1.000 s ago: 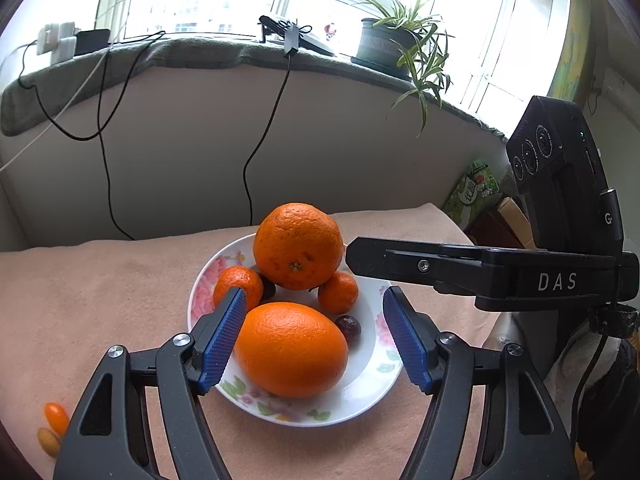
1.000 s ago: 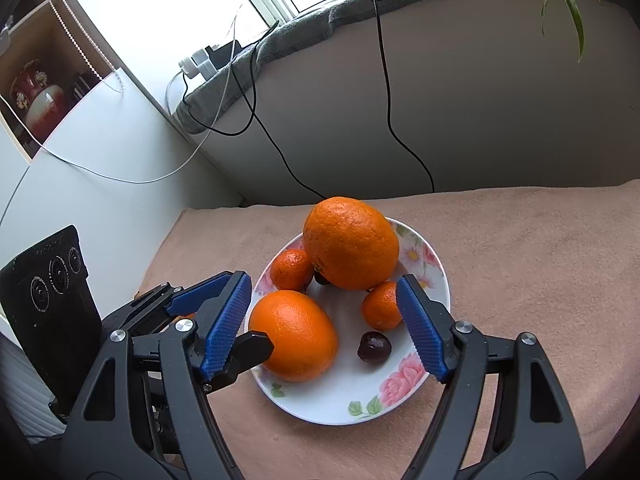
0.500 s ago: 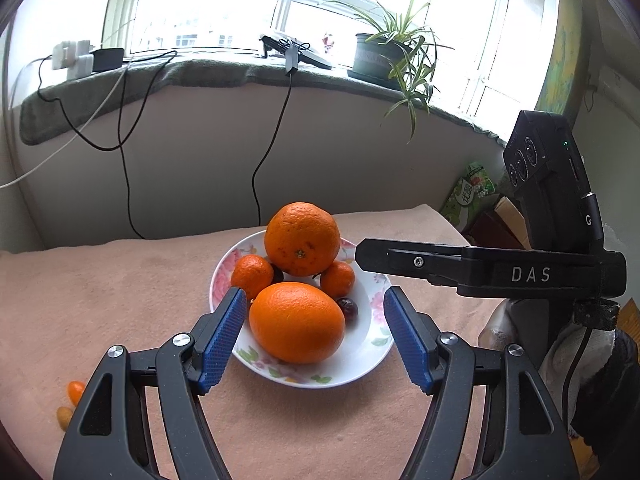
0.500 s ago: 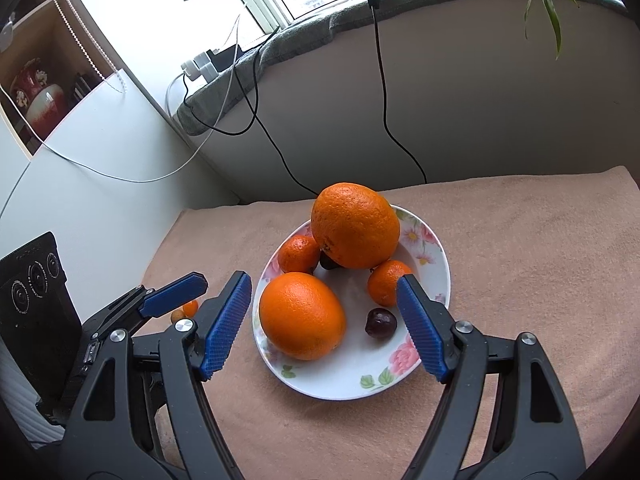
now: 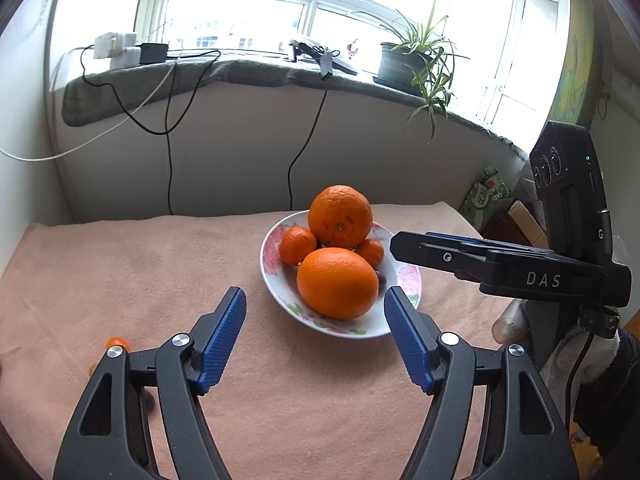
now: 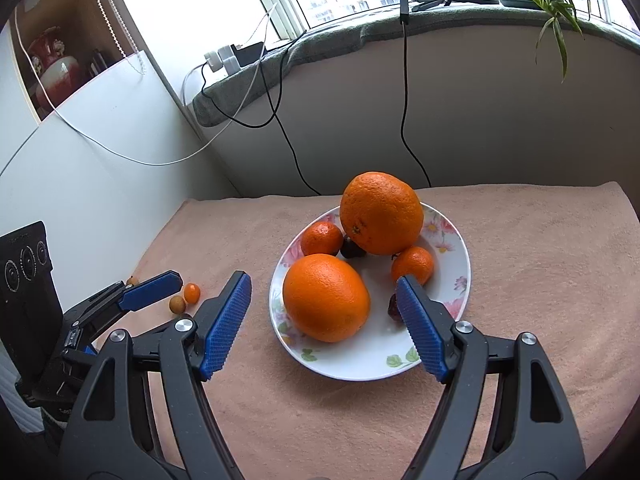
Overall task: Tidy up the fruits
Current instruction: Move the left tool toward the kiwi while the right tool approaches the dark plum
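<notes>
A white plate (image 6: 454, 322) with pink flowers and green leaves printed round its rim sat on the tabletop (image 6: 540, 280), which was covered in a peach-coloured cloth, and in the right wrist view it lay just right of centre. Two large oranges filled most of it: the near orange (image 6: 326, 298) was smooth and glossy at the lower left of the plate, and the far orange (image 6: 380, 214) had a pebbled skin with a small dark navel and rested higher, propped over the smaller fruit at the back. A small tangerine (image 6: 321, 239) lay to its left and another tangerine (image 6: 413, 265) to its right, and between the first and the big orange a dark fruit (image 6: 352, 249) was half hidden. A second dark red fruit (image 6: 394, 308) showed at the right of the plate, partly behind a blue pad. Off the plate, at the left of that frame, a tiny orange fruit (image 6: 192, 292) and a duller yellow-brown one (image 6: 177, 304) lay on the cloth beside each other. The right tongs (image 6: 324, 320) stood wide apart with nothing between the pads, low in the frame before the plate. In the left wrist view the left tongs (image 5: 314, 334) were likewise spread wide and empty, with the plate up and to the right of them.
</notes>
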Tool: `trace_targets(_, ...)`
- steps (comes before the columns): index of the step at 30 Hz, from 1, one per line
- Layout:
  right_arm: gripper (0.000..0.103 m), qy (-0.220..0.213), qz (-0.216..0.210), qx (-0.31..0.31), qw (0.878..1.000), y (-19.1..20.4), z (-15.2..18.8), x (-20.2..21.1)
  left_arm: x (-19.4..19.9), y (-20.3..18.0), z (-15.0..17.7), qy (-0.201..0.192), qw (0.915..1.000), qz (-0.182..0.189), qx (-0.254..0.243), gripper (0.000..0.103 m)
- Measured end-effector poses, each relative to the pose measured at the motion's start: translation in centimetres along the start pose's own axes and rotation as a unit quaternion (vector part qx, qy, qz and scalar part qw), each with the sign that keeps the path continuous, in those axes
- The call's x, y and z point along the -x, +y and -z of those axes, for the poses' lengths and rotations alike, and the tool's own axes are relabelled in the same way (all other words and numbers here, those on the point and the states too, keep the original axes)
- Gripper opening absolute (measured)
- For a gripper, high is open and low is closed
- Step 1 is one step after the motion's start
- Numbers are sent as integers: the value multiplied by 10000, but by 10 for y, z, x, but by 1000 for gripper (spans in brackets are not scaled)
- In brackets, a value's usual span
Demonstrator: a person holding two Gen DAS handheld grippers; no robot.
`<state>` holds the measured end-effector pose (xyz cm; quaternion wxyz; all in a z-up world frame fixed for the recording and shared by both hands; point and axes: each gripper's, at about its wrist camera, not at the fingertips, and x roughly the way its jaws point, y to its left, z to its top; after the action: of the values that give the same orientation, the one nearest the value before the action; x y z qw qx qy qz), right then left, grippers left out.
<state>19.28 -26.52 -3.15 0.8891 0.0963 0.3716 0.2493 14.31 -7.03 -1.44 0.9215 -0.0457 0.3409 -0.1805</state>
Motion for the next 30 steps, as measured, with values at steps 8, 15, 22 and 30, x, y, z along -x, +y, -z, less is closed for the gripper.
trace_targets(8, 78, -32, 118, 641, 9979, 38, 19, -4, 12, 29, 22, 66, 9992, -274, 267, 72)
trace_targets(15, 78, 209, 12, 867, 9960, 64, 33, -14, 25, 51, 42, 130, 9976, -511, 446, 72)
trace_targets(22, 78, 353, -182, 972, 9945, 81, 44, -23, 41, 79, 67, 181, 9943, -781, 706, 72)
trace_targets(30, 78, 510, -432, 1062, 9921, 102, 51, -38, 52, 114, 84, 196, 9890, -980, 1094, 72)
